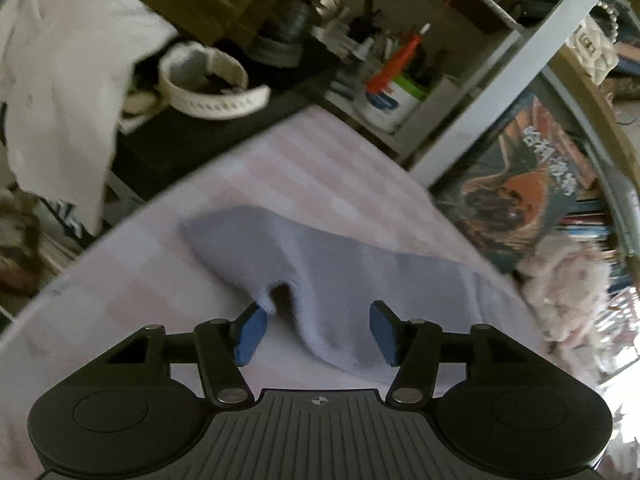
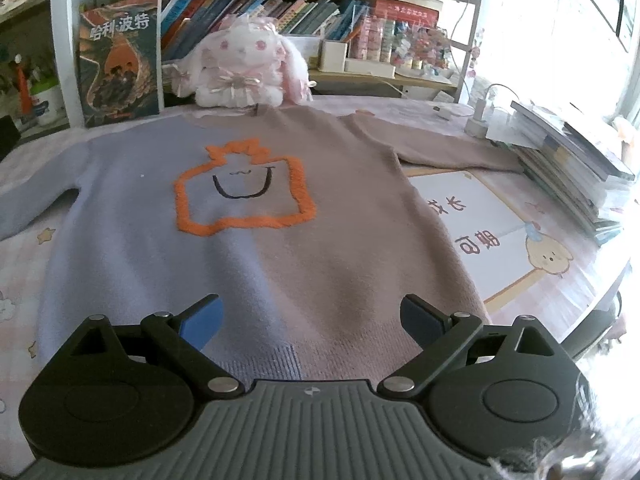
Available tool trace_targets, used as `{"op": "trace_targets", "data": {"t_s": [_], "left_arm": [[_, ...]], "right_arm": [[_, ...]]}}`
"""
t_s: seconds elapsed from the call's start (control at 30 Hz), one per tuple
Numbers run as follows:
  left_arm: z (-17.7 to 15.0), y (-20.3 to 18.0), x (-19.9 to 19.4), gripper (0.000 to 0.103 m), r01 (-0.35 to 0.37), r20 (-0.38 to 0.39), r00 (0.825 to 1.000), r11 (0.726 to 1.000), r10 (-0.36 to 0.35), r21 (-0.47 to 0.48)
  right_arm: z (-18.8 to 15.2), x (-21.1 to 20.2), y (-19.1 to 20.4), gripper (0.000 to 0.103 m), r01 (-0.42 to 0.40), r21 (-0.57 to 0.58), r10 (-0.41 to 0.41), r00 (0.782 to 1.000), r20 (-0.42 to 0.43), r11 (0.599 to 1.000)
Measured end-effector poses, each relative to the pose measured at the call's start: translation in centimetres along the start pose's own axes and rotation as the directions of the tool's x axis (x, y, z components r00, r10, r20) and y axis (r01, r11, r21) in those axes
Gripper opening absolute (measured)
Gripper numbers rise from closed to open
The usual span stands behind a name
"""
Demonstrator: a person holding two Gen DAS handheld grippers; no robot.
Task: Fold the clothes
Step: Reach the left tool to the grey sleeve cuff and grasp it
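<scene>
Lying flat and face up on the checked surface (image 2: 24,292), sweater (image 2: 256,240) spread out whole, half lilac, half dusty pink, orange outlined figure (image 2: 244,192) on the chest. No fold made yet, judging from the flat body and both sleeves out to the sides; every fold left to do. Long axis running from the ribbed hem, nearest the right gripper (image 2: 312,322), away to the neckline just before the plush rabbit (image 2: 240,68); collar pointing toward the rabbit, hem away from it. Pink sleeve (image 2: 440,148) stretching from the body toward the stack of books (image 2: 572,160); lilac sleeve (image 1: 304,256) on the side opposite, angling down and outward from the shoulder.

Right gripper hovering above the hem, jaws wide, nothing between them. Left gripper (image 1: 318,332) low over the lilac sleeve near its cuff, jaws about half spread, a raised ridge of sleeve fabric between the blue pads (image 1: 250,334) but not visibly pinched; view blurred there. Likely first step: a sleeve brought across the body.
</scene>
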State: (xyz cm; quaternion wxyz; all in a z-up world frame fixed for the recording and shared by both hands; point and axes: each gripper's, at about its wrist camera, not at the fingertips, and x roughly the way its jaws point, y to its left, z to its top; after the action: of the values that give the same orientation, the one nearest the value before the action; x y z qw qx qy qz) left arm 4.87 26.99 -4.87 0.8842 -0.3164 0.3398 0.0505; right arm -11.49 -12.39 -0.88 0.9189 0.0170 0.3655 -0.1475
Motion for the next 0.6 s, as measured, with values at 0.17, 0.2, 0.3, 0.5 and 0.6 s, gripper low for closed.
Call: {"op": "trace_targets", "data": {"t_s": [0.17,0.2,0.3,0.5,0.6], "left_arm": [[0.3,0.7,0.0,0.056,0.001,0.028,1.000,0.999,0.000,-0.035],[0.5,1.0,-0.1,0.056,-0.009,0.041,0.999,0.999,0.011,-0.047],[1.2,2.2,-0.3,0.055,-0.024,0.073,0.997,0.996,0.030,-0.080],[1.7,3.9,-0.7,0.054,-0.020,0.107,0.994,0.988,0.037,-0.152],[1.6,3.9,-0.8,0.054,-0.021,0.112,0.993,0.989,0.038,-0.148]], "right_arm": [[-0.1,-0.1,0.0,0.095,-0.002,-0.004,0.002,1.000,0.003,1.000],[-0.1,-0.1,-0.1,0.095,0.000,0.000,0.000,1.000,0.001,1.000],[-0.3,-0.1,-0.5,0.095,0.007,0.011,-0.007,1.000,-0.009,1.000],[-0.6,-0.2,-0.5,0.095,0.009,0.003,-0.009,1.000,-0.019,1.000],[-0.8,-0.2,-0.5,0.095,0.006,-0.003,-0.006,1.000,-0.025,1.000]]}}
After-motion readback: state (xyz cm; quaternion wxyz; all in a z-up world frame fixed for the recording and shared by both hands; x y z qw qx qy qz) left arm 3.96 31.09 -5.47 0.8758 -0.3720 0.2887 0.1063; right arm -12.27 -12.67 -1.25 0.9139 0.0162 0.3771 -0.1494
